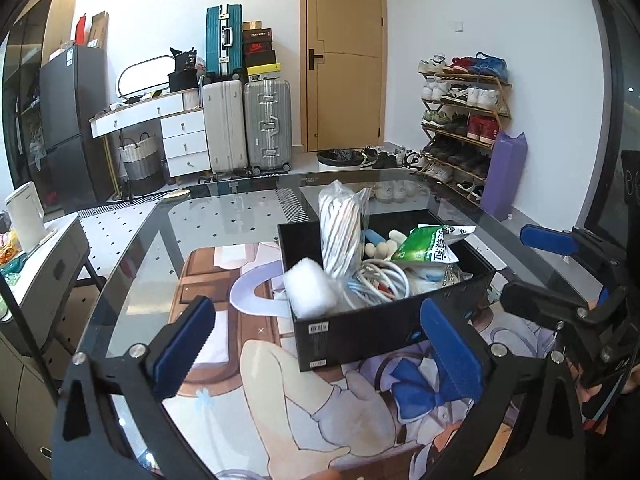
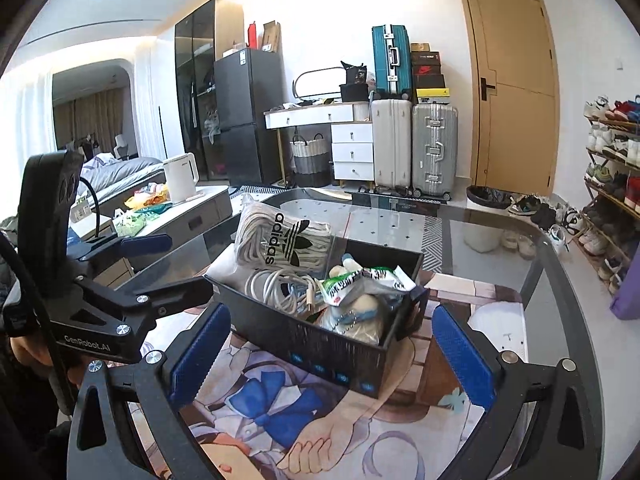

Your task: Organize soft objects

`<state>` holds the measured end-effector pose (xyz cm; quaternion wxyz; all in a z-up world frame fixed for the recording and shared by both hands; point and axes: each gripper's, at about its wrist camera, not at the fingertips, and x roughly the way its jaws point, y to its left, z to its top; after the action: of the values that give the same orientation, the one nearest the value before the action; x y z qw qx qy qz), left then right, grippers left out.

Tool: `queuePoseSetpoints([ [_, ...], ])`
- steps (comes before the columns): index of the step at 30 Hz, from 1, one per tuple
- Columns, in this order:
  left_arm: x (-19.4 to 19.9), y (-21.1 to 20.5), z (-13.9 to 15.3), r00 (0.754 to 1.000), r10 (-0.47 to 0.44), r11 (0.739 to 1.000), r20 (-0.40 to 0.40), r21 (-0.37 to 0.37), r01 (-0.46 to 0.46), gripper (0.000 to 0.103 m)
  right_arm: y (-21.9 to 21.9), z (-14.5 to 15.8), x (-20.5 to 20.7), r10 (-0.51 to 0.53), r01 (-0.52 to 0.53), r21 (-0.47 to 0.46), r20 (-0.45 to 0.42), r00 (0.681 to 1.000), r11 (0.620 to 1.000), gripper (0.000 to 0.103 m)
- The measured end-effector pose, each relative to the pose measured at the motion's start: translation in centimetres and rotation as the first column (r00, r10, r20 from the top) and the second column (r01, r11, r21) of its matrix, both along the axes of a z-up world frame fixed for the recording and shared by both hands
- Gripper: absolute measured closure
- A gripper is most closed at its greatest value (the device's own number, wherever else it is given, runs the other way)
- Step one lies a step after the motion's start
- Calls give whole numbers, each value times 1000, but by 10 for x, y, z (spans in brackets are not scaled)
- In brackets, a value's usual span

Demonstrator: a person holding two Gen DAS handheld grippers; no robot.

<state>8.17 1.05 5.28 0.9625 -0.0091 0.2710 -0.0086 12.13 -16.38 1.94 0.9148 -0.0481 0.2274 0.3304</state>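
Nearest the cameras, the left gripper (image 1: 320, 344) and right gripper (image 2: 328, 352) are hovering with blue-padded fingers (image 1: 184, 344) spread wide, gripping nothing. Beyond them, an open black rectangular box (image 1: 360, 332) is sitting on the glass tabletop (image 1: 160, 240), holding a bagged striped cloth roll (image 1: 340, 232), white foam block (image 1: 310, 292), coiled white cable (image 1: 380, 280) and green-white packet (image 1: 424, 246).

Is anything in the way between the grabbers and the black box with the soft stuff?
Nothing visible. Both the left gripper and right gripper have open jaws right before the black box, with only bare glass table between.
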Motion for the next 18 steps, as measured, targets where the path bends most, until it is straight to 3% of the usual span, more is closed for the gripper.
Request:
queuePoseSetpoints([
  [7, -7, 9, -10, 1000, 19, 998, 18, -53, -18, 0, -9, -6, 2, -14, 15, 38, -18, 1000, 999, 1],
  [18, -8, 11, -16, 998, 46, 997, 35, -64, -44, 0, -5, -9, -3, -16, 15, 54, 7, 1000, 998, 1],
])
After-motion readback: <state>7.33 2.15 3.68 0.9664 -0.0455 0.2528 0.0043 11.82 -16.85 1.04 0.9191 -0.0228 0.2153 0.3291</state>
